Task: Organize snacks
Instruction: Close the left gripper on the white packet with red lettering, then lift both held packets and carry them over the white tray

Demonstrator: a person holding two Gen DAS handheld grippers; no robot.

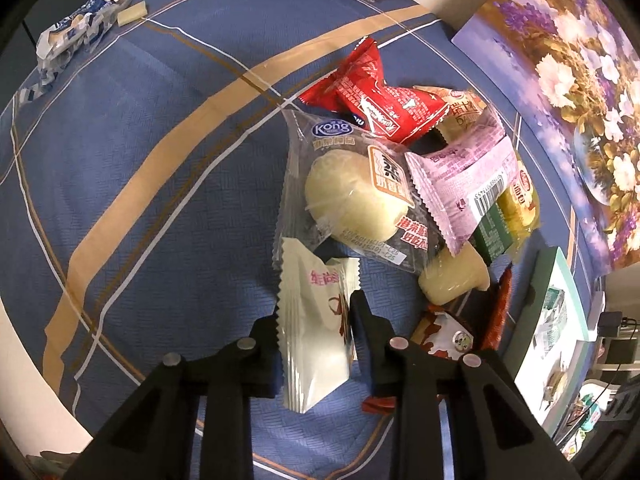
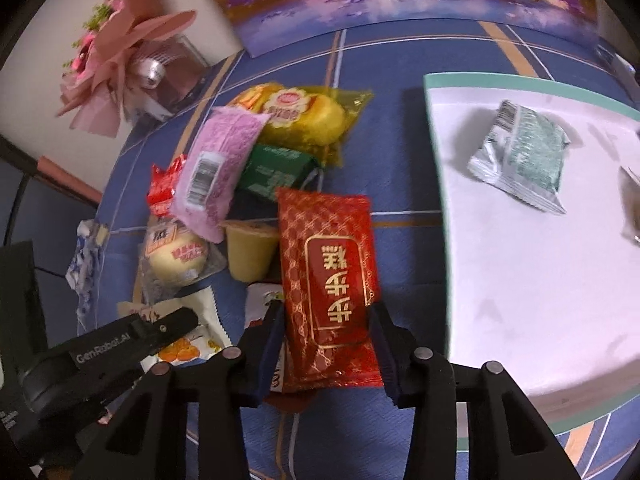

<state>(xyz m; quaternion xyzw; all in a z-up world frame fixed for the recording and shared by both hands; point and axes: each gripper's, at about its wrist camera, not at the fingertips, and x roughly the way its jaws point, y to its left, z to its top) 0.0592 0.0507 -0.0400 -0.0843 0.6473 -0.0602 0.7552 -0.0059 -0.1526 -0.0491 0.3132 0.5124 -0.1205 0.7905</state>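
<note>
My left gripper (image 1: 316, 312) is shut on a white snack packet (image 1: 312, 332) with pink lettering, held above the blue tablecloth. Beyond it lies the snack pile: a clear-wrapped bun (image 1: 356, 200), a red packet (image 1: 372, 100), a pink packet (image 1: 464, 180) and a jelly cup (image 1: 452, 280). My right gripper (image 2: 326, 312) is shut on a red and gold packet (image 2: 330, 280), held just left of the white tray (image 2: 520, 280). The tray holds a green-silver packet (image 2: 524, 152). The left gripper's body (image 2: 120, 344) shows in the right wrist view.
A flower picture (image 1: 580, 100) stands at the back. A torn blue-white wrapper (image 1: 72, 32) lies at the far left of the cloth. A pink bouquet (image 2: 116, 64) stands at the back left. Yellow (image 2: 308, 116) and green (image 2: 276, 172) packets lie in the pile.
</note>
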